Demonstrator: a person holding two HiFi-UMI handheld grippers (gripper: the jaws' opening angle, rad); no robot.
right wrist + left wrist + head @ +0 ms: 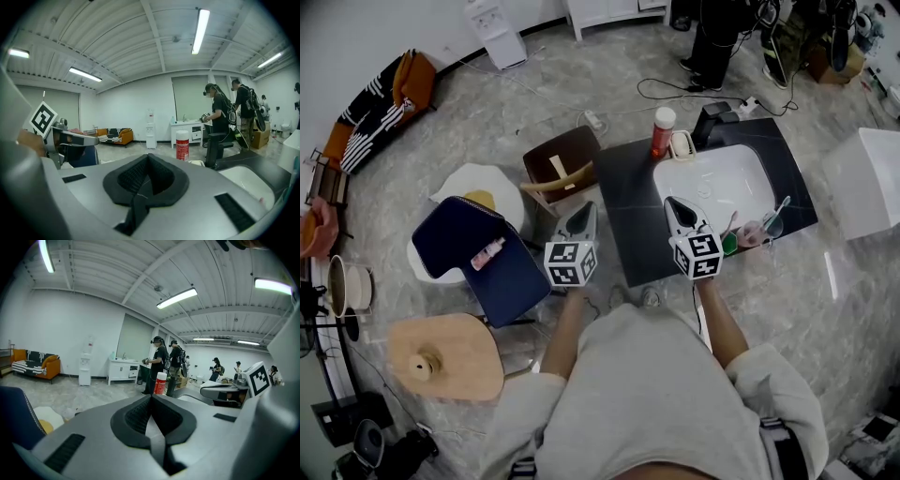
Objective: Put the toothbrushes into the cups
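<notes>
Three cups stand at the front right of the black countertop: a green cup, a pink cup and a clear cup. A blue toothbrush leans out of the clear cup, and a thin one rises from the green cup. My right gripper hovers over the white sink, left of the cups, shut and holding nothing. My left gripper hangs just off the counter's left edge, shut and holding nothing. In both gripper views the pads meet, left and right.
A red bottle with a white cap and a black faucet stand behind the sink. A brown chair, a navy chair and a wooden stool are to the left. A white box is at right. People stand beyond.
</notes>
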